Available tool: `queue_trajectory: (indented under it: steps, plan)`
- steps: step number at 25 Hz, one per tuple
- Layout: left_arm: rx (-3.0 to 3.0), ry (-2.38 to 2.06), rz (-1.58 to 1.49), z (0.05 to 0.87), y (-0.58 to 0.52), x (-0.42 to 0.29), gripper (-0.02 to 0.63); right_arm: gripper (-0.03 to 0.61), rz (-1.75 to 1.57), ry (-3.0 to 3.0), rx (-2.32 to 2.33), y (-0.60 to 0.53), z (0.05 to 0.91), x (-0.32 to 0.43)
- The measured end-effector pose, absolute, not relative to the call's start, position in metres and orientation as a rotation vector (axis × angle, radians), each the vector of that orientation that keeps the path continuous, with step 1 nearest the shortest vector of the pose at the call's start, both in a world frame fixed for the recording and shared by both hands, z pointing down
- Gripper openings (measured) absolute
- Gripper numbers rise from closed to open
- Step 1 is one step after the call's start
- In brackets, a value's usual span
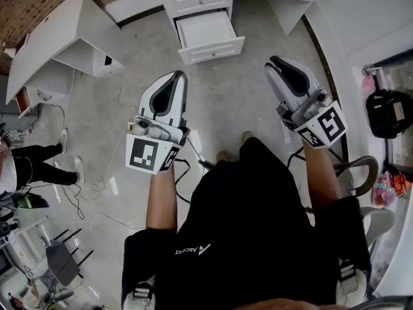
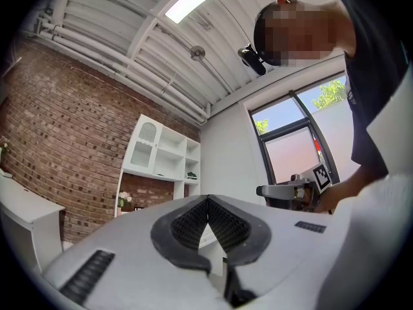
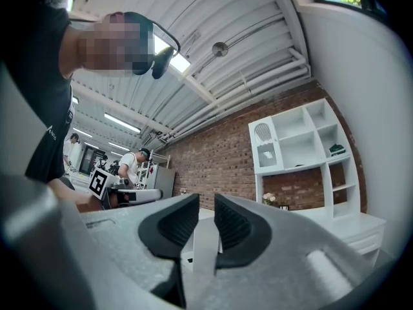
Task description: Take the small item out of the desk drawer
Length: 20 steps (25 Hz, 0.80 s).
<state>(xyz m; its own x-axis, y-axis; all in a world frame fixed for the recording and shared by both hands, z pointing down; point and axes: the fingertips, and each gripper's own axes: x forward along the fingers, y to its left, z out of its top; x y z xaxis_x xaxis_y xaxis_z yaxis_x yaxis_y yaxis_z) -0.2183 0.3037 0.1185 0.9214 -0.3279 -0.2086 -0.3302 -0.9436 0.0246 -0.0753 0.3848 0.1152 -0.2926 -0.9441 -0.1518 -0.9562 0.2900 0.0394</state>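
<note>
Black-shirted torso (image 1: 251, 225) at 6 o'clock. Left gripper (image 1: 178, 76) at 11: jaws clenched tip to tip, empty. Desk drawer (image 1: 213, 49) at 12: pulled out, interior looks bare white; small item not seen anywhere. Right gripper (image 1: 273, 63) at 1: jaws slightly parted, nothing gripped. Judgement: fits approach or retreat; any reach needs item located first.

Head view steeply down toward desk drawer (image 1: 205, 31), gripper views angled slightly upward, sharing white shelf unit (image 2: 161, 150)

Glossy pale floor (image 1: 258, 70) — matt white drawer (image 1: 213, 49) — rough brick wall (image 2: 58, 141)
</note>
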Motion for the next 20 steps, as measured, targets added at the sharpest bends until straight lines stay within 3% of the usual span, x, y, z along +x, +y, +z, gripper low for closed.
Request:
queue_trajectory:
  steps: [9, 20]
  plan:
    - [-3.04, 0.651, 0.294, 0.132, 0.246, -0.198, -0.002, 0.127, 0.16, 2.521, -1.717, 0.321, 0.137, -0.041]
    - [-2.976, 0.824, 0.271, 0.171, 0.115, -0.095, -0.002, 0.164, 0.109, 2.722, -1.531, 0.176, 0.191, 0.069]
